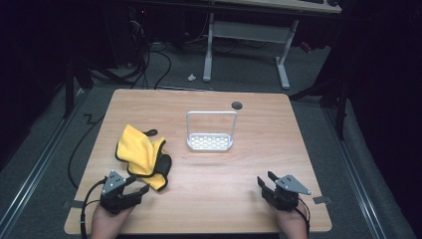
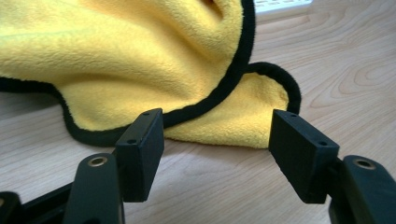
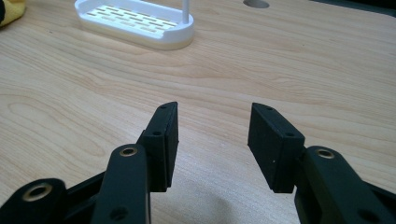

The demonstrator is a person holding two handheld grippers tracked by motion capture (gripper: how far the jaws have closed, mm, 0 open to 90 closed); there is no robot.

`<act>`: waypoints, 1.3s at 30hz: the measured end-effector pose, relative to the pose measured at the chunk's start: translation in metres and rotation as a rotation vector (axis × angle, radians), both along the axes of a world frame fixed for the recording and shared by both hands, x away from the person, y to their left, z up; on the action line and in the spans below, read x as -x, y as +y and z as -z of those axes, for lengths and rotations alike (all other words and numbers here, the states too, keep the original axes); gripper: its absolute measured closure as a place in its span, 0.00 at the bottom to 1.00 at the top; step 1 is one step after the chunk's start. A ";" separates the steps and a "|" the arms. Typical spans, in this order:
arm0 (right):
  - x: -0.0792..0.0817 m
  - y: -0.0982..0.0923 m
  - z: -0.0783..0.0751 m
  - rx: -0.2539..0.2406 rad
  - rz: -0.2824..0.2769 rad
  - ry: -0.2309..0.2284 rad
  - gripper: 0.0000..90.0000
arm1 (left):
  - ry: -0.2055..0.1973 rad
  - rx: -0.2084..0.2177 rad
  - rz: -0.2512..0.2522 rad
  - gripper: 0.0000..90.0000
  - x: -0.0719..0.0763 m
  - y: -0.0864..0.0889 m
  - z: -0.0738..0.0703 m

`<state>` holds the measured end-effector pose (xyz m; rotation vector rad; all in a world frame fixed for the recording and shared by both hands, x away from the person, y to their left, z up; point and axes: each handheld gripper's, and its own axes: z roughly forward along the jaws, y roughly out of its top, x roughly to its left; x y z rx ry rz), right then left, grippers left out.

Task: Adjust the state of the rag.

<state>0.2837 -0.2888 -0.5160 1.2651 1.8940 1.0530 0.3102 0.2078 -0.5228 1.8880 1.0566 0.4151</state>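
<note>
A crumpled yellow cloth with black edging lies on the left half of the wooden table. My left gripper rests open at the front left, its jaws just short of the cloth's near corner. A white rack with a slotted base and a tall hoop handle stands near the table's middle. At the front right my right gripper stands open over bare wood, nothing between its jaws. The rack's base lies well ahead of it, to the left.
A round dark hole sits in the tabletop near the far edge, seen too in the right gripper view. Beyond the table stand a white desk frame and cables on the grey floor.
</note>
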 end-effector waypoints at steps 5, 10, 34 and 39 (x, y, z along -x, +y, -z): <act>0.000 0.001 0.000 0.011 -0.010 0.000 0.59 | -0.013 -0.029 0.008 0.39 -0.001 -0.010 -0.001; -0.002 0.003 0.001 0.011 -0.018 0.004 0.59 | -0.065 -0.101 -0.003 0.41 -0.008 -0.027 -0.005; 0.008 0.037 -0.007 0.011 -0.129 -0.012 0.55 | 0.034 0.039 0.114 0.92 0.012 -0.039 -0.014; 0.019 0.082 -0.011 0.018 -0.253 -0.016 0.55 | 0.145 0.048 0.123 0.92 0.000 -0.037 0.005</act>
